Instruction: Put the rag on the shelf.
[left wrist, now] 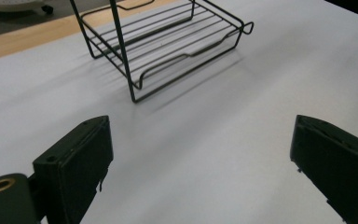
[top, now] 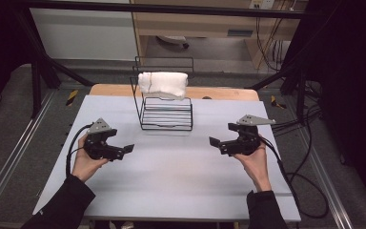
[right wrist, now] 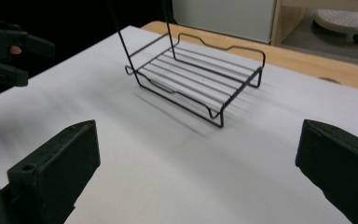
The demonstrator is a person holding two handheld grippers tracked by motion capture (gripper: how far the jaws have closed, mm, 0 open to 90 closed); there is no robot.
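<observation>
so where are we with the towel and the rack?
Looks done: the folded white towel sits on the top tier of the black wire rack. In hand: nothing; the left gripper and right gripper are low over the table, jaws wide and empty. Left: nothing obvious, and the lower shelf is bare.

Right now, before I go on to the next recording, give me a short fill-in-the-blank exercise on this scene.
1. The folded white towel lies on the ____ shelf of the black wire rack.
2. The jaws of the left gripper and the right gripper stand ____, with nothing between them.
3. The rack's lower shelf is ____.
4. Both grippers hover over the ____ table.

Missing words: top; open; empty; white
</observation>
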